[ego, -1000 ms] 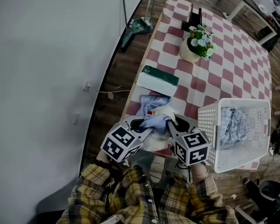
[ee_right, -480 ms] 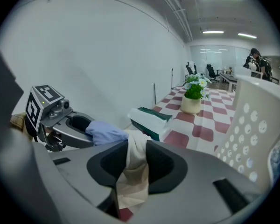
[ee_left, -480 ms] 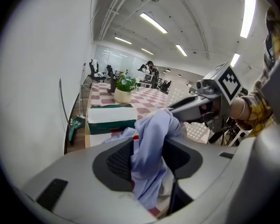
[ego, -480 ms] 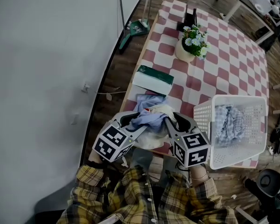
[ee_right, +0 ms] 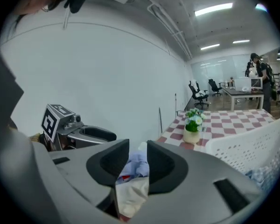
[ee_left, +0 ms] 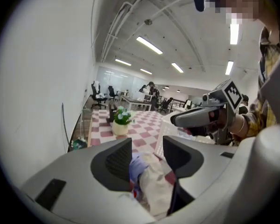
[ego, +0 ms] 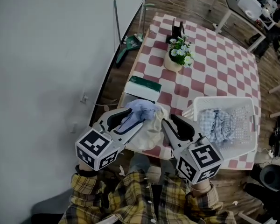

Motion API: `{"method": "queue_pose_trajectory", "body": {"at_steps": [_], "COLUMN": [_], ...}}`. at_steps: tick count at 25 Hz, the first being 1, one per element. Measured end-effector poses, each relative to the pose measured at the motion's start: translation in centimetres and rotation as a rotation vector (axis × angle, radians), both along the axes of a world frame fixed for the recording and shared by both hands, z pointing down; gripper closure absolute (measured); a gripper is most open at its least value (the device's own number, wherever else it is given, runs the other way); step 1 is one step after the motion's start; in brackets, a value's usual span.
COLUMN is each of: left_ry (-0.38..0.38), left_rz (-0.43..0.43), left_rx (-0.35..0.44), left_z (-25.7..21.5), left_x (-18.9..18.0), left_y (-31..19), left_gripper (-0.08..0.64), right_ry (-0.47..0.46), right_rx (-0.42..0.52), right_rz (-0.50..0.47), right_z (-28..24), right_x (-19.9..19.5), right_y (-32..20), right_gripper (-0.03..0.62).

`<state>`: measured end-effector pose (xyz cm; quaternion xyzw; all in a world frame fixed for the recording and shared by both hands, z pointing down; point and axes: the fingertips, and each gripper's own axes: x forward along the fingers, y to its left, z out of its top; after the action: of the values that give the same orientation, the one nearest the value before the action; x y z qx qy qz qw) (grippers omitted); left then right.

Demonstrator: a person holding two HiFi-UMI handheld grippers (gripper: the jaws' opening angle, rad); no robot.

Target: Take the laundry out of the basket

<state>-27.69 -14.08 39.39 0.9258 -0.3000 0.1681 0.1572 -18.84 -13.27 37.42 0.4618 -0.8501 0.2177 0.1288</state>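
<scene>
One checkered tabletop (ego: 214, 64). One white basket (ego: 245, 146), lower right, long axis left-right in frame. One blue-and-cream laundry pile (ego: 149, 122) at tabletop's near edge, centre frame, running upper left to lower right. One bunched checked cloth (ego: 214, 125) in basket. Two grippers side by side, tilted down over pile. Left gripper (ego: 133, 120) and right gripper (ego: 171, 122): jaws just been opening, apart; cloth shows in gaps, unpinched.

Pale laundry heap (ego: 144, 121) beside white basket (ego: 245, 125)
</scene>
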Motion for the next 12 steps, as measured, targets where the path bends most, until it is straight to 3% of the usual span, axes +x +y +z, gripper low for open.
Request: {"method": "queue_pose_trajectory", "body": {"at_steps": [6, 11, 12], "left_ry": [0.198, 0.264, 0.280], "left_rz": [0.014, 0.031, 0.039], "left_rx": [0.153, 0.263, 0.280], "left_z": [-9.5, -14.0, -14.7], "left_x": [7.5, 15.5, 17.3], "left_y": [0.9, 2.5, 2.9], "left_gripper": [0.308, 0.320, 0.367], "right_ry": [-0.061, -0.081, -0.083], "right_rx": [0.182, 0.302, 0.317], "right_rz": [0.018, 0.078, 0.091], "right_z": [-8.0, -11.7, -12.2], "right_x": [5.3, 13.5, 15.2], "right_y": [1.2, 2.3, 2.5], "right_gripper": [0.472, 0.497, 0.511]}}
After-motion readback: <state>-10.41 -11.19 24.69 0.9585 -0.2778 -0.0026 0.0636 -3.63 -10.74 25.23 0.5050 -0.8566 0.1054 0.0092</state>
